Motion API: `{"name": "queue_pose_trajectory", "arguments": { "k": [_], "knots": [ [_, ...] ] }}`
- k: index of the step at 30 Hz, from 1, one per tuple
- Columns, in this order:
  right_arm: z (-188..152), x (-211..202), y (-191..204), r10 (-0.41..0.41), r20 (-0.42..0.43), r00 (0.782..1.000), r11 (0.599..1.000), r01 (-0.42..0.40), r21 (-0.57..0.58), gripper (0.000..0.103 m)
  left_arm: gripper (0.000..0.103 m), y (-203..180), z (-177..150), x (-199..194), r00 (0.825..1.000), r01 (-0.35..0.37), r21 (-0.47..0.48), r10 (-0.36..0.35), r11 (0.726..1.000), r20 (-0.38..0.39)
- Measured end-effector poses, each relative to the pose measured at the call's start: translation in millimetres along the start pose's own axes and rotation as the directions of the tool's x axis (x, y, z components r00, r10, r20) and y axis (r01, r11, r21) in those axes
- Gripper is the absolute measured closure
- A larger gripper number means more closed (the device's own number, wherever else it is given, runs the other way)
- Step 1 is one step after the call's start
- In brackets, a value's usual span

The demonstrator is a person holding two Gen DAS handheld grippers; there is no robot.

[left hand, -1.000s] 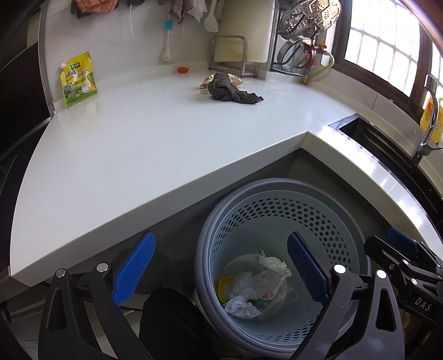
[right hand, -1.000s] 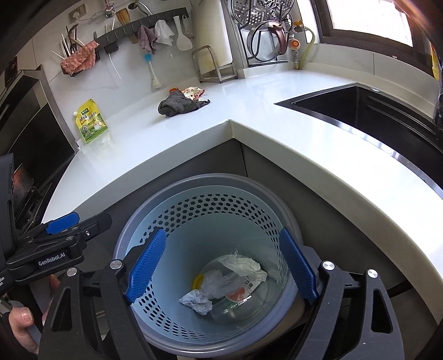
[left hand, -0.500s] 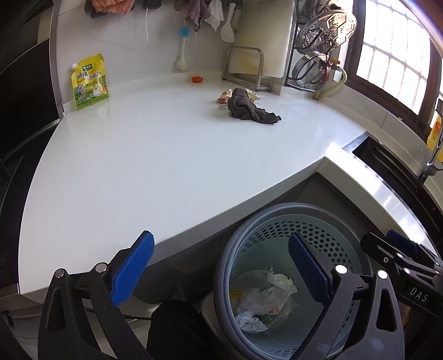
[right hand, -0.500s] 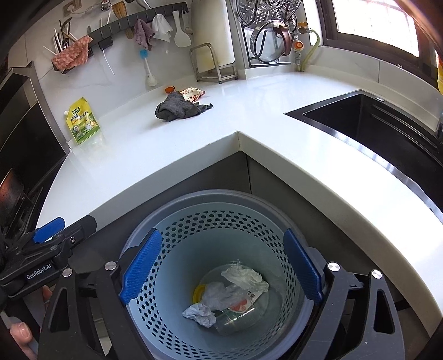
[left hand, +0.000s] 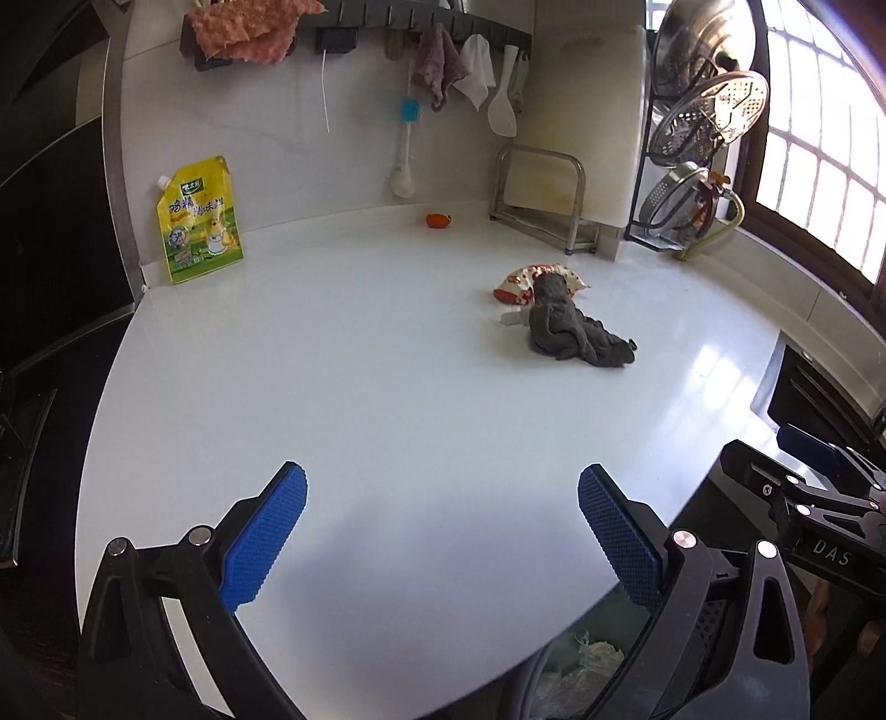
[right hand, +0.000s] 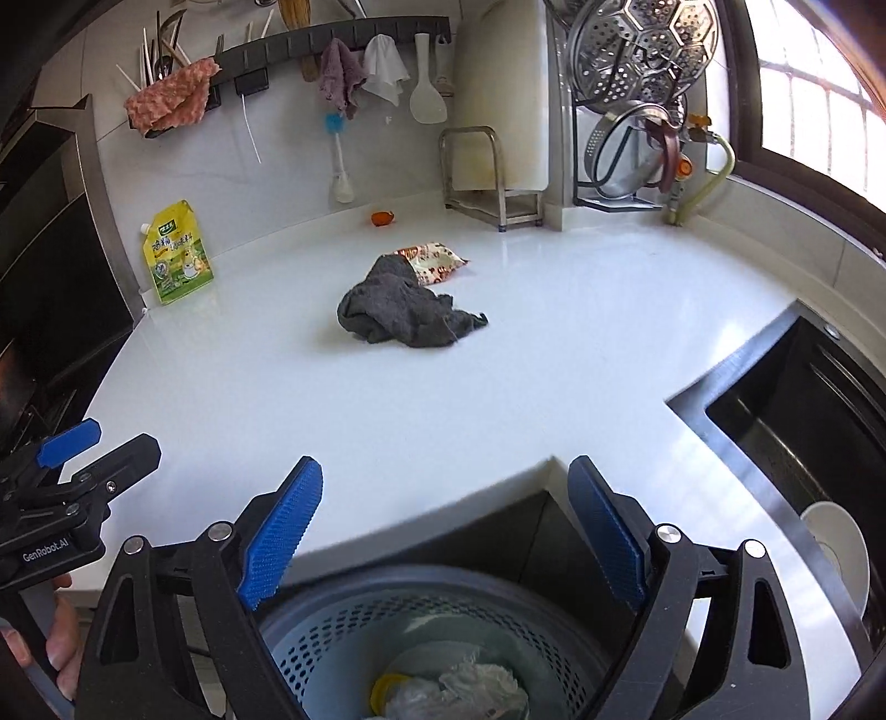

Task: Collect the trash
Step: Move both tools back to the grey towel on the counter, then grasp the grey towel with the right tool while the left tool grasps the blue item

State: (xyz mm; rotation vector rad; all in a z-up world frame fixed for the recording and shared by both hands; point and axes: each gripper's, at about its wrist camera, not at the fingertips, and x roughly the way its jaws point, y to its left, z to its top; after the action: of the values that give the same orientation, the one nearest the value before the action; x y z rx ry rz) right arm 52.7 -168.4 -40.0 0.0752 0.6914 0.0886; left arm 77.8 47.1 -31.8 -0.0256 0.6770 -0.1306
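A red-and-white snack wrapper [left hand: 518, 282] [right hand: 434, 260] lies on the white counter, partly under a grey rag [left hand: 570, 332] [right hand: 401, 310]. A small orange scrap [left hand: 438, 220] [right hand: 382, 218] lies near the back wall. The perforated trash basket [right hand: 443, 631] stands below the counter corner with crumpled trash [right hand: 454, 692] inside; a sliver of it shows in the left wrist view [left hand: 576, 675]. My left gripper [left hand: 440, 531] is open and empty above the counter's front edge. My right gripper [right hand: 443, 531] is open and empty above the basket.
A yellow refill pouch [left hand: 199, 221] leans on the back wall at left. A metal rack [left hand: 542, 205], cutting board and steamer rack [right hand: 637, 111] stand at the back right. A black sink [right hand: 803, 443] is at right. Cloths and utensils hang on a wall rail [right hand: 332, 39].
Both grippers have risen from over the basket and tilted up toward the counter. The basket has dropped to the bottom of both views. Both grippers stayed open.
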Motion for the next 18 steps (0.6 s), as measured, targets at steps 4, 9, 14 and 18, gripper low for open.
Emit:
{"name": "queue_pose_trajectory", "arguments": {
  "k": [4,9,14,18],
  "knots": [
    [32,31,17,-0.013,-0.001,1.0,0.997,0.013,-0.082,0.017,0.006,13,22,18,1.0,-0.011,-0.033,0.011,0.999,0.011],
    [63,69,33,-0.007,-0.021,1.0,0.991,0.004,-0.133,0.017,0.006,22,38,36,0.999,-0.033,-0.042,0.034,0.999,0.014],
    [81,106,42,-0.012,-0.05,0.999,0.991,0.005,-0.136,0.017,0.006,26,45,48,0.999,-0.039,-0.038,0.039,0.999,0.004],
    [87,133,45,-0.014,-0.089,0.996,0.992,0.003,-0.125,0.017,0.006,29,47,54,0.999,-0.037,-0.042,0.037,0.998,0.0]
  ]
}}
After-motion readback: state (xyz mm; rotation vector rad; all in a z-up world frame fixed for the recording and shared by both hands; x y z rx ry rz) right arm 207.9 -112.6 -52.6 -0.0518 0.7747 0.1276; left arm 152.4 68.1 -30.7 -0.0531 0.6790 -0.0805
